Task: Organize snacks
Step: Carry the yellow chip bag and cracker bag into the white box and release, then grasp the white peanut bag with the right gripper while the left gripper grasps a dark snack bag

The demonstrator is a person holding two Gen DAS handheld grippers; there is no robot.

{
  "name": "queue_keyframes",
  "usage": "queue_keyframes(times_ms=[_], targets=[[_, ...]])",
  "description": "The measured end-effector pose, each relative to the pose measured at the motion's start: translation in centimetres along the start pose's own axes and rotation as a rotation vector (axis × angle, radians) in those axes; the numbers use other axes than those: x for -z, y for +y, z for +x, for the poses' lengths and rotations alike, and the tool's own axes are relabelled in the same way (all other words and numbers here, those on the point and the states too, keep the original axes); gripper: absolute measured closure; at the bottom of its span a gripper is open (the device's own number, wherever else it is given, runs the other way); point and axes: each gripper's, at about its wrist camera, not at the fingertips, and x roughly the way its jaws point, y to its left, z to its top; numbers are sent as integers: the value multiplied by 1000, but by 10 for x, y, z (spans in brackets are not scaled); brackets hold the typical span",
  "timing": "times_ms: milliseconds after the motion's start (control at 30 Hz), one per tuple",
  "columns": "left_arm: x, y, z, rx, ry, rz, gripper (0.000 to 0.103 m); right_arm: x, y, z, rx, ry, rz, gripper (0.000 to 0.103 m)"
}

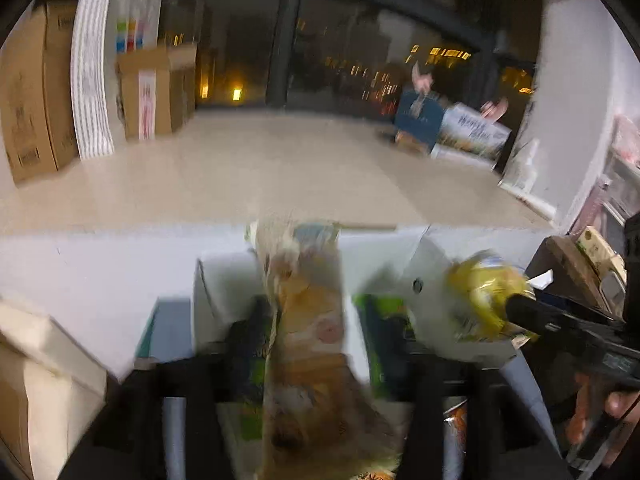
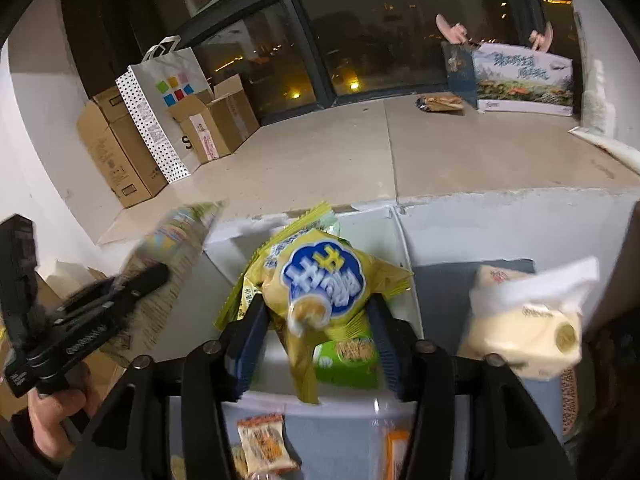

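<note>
Cardboard boxes [image 2: 116,152] (stacked) flank paper bag [image 2: 168,96].

Cardboard boxes [image 2: 120,148] beside dotted paper bag [image 2: 160,112]

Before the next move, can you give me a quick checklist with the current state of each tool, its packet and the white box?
1. Right tool gripping the yellow packet: ok.
2. Left tool gripping the long beige packet: ok, though blurred.
3. Yellow packet over the white box: ok.
4. Room left in the box: cannot tell; a green packet already lies under the yellow one.
5. The two tools apart from each other: ok.
6. Image sharp enough to judge the drop spot: not ok, motion blur.
</note>
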Motion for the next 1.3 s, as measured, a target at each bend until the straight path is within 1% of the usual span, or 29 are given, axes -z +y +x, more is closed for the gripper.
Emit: queue_keyframes(times_ms=[33, 67, 100, 133, 200, 300, 367, 433, 500, 567, 667, 733, 767, 800, 833, 867, 933, 1000, 1100, 1200, 1300], targets=[[1, 1, 3, -9, -2, -7, 0, -4, -3, 6, -7, 11, 8, 0], [4, 1, 2, -5, -20, -2, 0, -5, -7, 7, 11, 3, 27, 0], [7, 0, 0, 4, -34, 8, 0, -4, -11, 5, 17, -26, 48, 0], [11, -1, -2, 13, -36, 18, 0, -3, -14, 3, 3, -41, 62, 0], [19, -2, -9, 27, -45, 27, 0, 1, -16, 0, -25, -41, 76, 0], [28, -2, -23, 49, -44, 15, 0, 11, -12, -12, -21, -68, 44, 0], [35, -3, -40, 63, -55, 5, 0, 17, -8, -23, -26, -72, 23, 0], [46, -4, -65, 77, -81, 1, 0, 23, -5, -37, -50, -89, 16, 0], [59, -5, -91, 111, -107, 9, 0, 35, -1, -61, -79, -119, 7, 0], [80, -8, -122, 153, -131, 17, 0, 53, 3, -87, -113, -152, -22, 0], [118, -16, -162, 193, -150, 46, 0, 81, 6, -119, -132, -167, -42, 0], [145, -20, -184, 195, -158, 53, 0, 111, 10, -144, -150, -171, -43, 0], [159, -23, -193, 201, -158, 65, 0, 120, 11, -150, -151, -173, -41, 0], [172, -25, -201, 190, -159, 70, 0, 139, 11, -161, -142, -180, -34, 0], [187, -28, -208, 176, -159, 70, 0, 149, 11, -166, -137, -181, -33, 0], [202, -30, -215, 176, -153, 78, 0, 167, 11, -171, -122, -169, -24, 0], [225, -33, -222, 165, -147, 78, 0, 190, 12, -175, -91, -130, -36, 0], [248, -38, -225, 164, -124, 81, 0, 219, 13, -175, -46, -99, -37, 0], [278, -44, -223, 173, -73, 98, 0, 252, 10, -166, -20, -31, -27, 0], [299, -53, -218, 160, -29, 144, 0, 268, 4, -152, 19, 25, -19, 0], [303, -60, -214, 148, -12, 164, 0, 266, 1, -138, 12, 62, -17, 0]])
